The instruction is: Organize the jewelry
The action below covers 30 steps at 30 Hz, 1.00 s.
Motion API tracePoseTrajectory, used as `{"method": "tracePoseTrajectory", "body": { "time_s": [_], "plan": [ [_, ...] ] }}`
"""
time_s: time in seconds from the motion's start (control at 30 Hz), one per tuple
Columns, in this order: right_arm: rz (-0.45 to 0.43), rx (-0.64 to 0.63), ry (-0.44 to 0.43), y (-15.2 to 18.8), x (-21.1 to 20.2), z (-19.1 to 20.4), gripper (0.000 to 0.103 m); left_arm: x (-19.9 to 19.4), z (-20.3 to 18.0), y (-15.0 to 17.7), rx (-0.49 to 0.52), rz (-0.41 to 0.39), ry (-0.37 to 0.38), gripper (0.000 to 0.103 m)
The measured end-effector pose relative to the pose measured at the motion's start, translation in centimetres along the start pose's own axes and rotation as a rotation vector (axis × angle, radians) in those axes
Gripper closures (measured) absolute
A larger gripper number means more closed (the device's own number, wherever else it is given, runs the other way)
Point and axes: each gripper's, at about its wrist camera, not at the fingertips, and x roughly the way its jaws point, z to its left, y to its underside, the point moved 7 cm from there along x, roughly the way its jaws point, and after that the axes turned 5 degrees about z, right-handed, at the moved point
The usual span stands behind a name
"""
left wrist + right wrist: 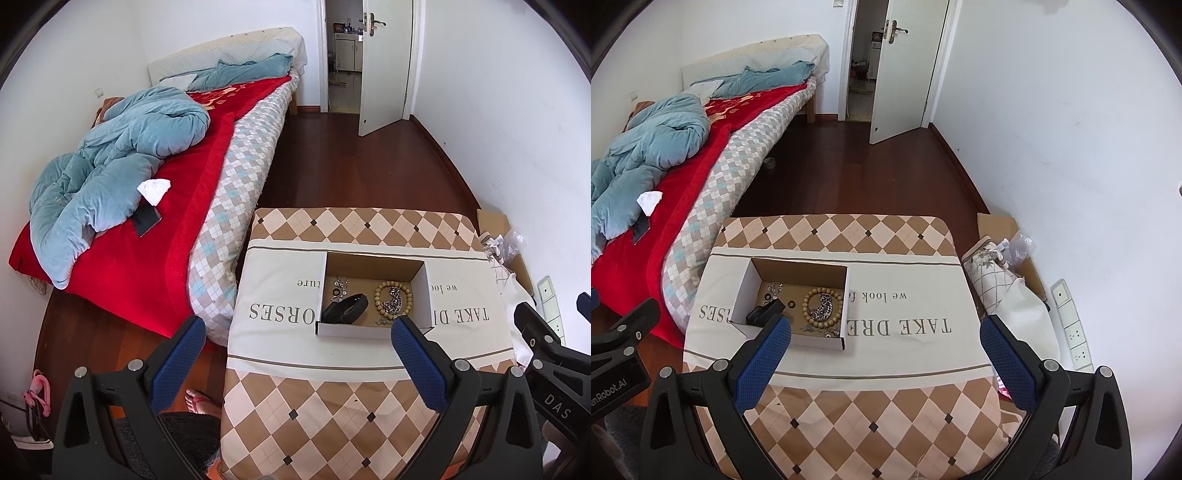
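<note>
On a small table draped in a checked cloth beside an unmade bed, a shallow cardboard box sat near the middle of the surface, open side up, where either gripper could reach down into it. All the jewelry in view lay inside: a wooden bead bracelet toward the box's right side with a silver chain heaped across its ring, a black band slumped against the near-left corner, and a few small metal pieces at the back left, too small to identify. The left gripper hung over the table's near edge with its blue-padded fingers spread wide and nothing between them; the right gripper was held the same way, wide and empty, its left pad masking part of the box's near wall in its own view. Both tools were short of the box and level with each other, a stance that looked like a pause to survey the contents. Nothing lay on the cloth outside the box, so the sorting appeared either not yet begun or largely done; the pictures did not settle which. The chain resting on the beads seemed the likeliest snag, since lifting one could drag the other.
</note>
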Motion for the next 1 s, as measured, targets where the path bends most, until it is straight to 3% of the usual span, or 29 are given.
{"method": "tracePoseTrajectory", "body": {
  "time_s": [1.0],
  "plan": [
    [0.005,-0.003,-0.037,0.19,0.02,0.39,0.0,0.69,0.65,0.88,-0.001,0.009,0.002,0.001]
  ]
}}
